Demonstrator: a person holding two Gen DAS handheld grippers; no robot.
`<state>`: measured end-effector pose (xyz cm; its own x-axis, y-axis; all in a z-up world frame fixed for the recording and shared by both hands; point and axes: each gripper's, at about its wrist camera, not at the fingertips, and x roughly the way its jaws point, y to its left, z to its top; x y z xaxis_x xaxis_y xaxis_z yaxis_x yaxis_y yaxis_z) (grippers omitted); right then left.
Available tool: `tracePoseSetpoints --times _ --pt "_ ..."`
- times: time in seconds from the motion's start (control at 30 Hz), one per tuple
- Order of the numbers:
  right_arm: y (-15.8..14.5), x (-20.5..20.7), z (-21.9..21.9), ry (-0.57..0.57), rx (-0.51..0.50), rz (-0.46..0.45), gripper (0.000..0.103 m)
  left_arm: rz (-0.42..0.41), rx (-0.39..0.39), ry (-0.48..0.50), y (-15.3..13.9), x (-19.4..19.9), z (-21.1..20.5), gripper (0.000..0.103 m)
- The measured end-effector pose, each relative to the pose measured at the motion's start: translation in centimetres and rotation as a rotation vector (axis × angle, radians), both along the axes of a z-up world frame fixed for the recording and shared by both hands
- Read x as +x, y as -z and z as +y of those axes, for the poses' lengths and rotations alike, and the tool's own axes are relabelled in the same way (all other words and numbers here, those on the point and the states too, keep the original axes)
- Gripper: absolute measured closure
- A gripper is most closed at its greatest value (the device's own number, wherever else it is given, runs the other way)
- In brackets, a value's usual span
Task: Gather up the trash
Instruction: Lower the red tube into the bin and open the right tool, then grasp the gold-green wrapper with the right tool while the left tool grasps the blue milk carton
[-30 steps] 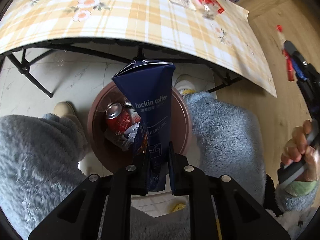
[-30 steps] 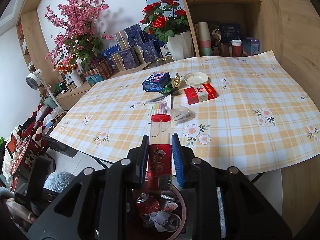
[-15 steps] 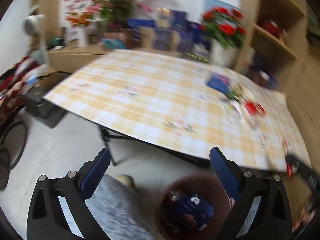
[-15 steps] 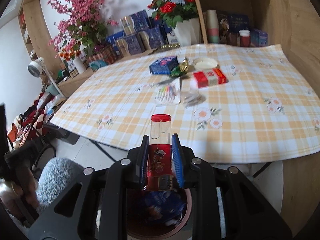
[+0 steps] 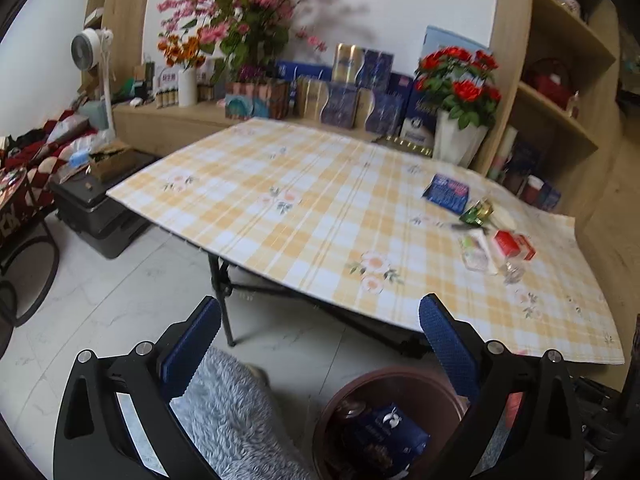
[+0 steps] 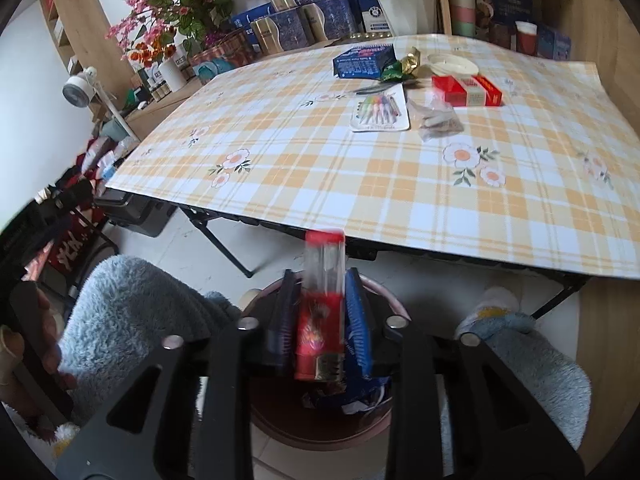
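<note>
Right claw [image 6: 320, 304], pressed together on a red tube with a clear upper section and red cap [image 6: 322, 300]; the tube stands upright between the blue pads, directly above the brown trash bin [image 6: 320, 436] on the floor. Left claw [image 5: 320, 340], spread wide and holding nothing, its blue pads [image 5: 192, 344] well apart; the bin [image 5: 400, 380] lies below and between them, toward the right pad. In the bin, a dark blue paper bag [image 5: 392, 428] with a white emblem; its lettering is too blurred to read. Worktop [image 6: 320, 184] with yellow plaid floral cloth, beyond the bin. On it, well apart from both claws: a blue box [image 6: 364, 62], a pack of coloured pens [image 6: 380, 114], a red carton [image 6: 466, 90], and a crumpled clear wrapper [image 6: 438, 118]. Print on these is not legible.
</note>
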<state>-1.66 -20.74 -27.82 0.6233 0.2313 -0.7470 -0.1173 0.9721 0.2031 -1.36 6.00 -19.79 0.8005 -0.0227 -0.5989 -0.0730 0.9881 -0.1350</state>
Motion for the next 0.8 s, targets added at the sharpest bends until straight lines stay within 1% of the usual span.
tracePoseSetpoints --times 0.03,0.1,0.17,0.2,0.23,0.33,0.43,0.5,0.6,0.73,0.8 --pt "-0.2 -0.1 0.1 0.006 -0.025 -0.02 0.037 -0.015 0.004 0.002 -0.1 -0.1 -0.1 0.006" --pt "-0.8 -0.2 0.0 0.011 -0.049 -0.047 0.03 -0.022 0.014 0.013 -0.1 -0.1 -0.5 0.006" --pt "-1.2 0.0 -0.5 0.031 -0.051 -0.06 0.02 -0.017 0.016 0.024 -0.1 0.0 -0.7 0.006" --pt "-1.4 0.0 -0.9 0.047 -0.05 -0.073 0.011 -0.018 0.019 0.027 -0.1 0.0 -0.8 0.006" --pt "-1.6 0.0 -1.2 0.06 -0.05 -0.078 0.008 -0.02 0.021 0.028 -0.1 0.0 -0.9 0.006" --pt "-1.7 0.5 -2.4 0.106 -0.056 -0.064 0.006 -0.024 0.028 0.037 -0.1 0.0 -1.0 0.006" --pt "-1.7 0.8 -3.9 0.147 -0.021 -0.057 0.006 -0.019 0.017 0.061 0.1 0.2 -1.1 0.006" --pt "-1.7 0.9 -4.8 0.186 -0.018 -0.062 0.006 -0.015 0.018 0.066 0.2 0.3 -1.2 0.006" --pt "-2.1 1.2 -5.9 0.217 -0.034 -0.071 0.006 -0.002 0.027 0.077 0.2 0.8 -1.5 0.006" --pt "-3.1 2.0 -7.1 0.252 -0.052 -0.107 0.006 0.02 0.027 0.098 0.2 1.9 -1.8 0.006" --pt "-3.6 2.6 -7.6 0.289 -0.083 -0.116 0.006 0.026 0.035 0.108 0.2 2.5 -2.0 0.006"
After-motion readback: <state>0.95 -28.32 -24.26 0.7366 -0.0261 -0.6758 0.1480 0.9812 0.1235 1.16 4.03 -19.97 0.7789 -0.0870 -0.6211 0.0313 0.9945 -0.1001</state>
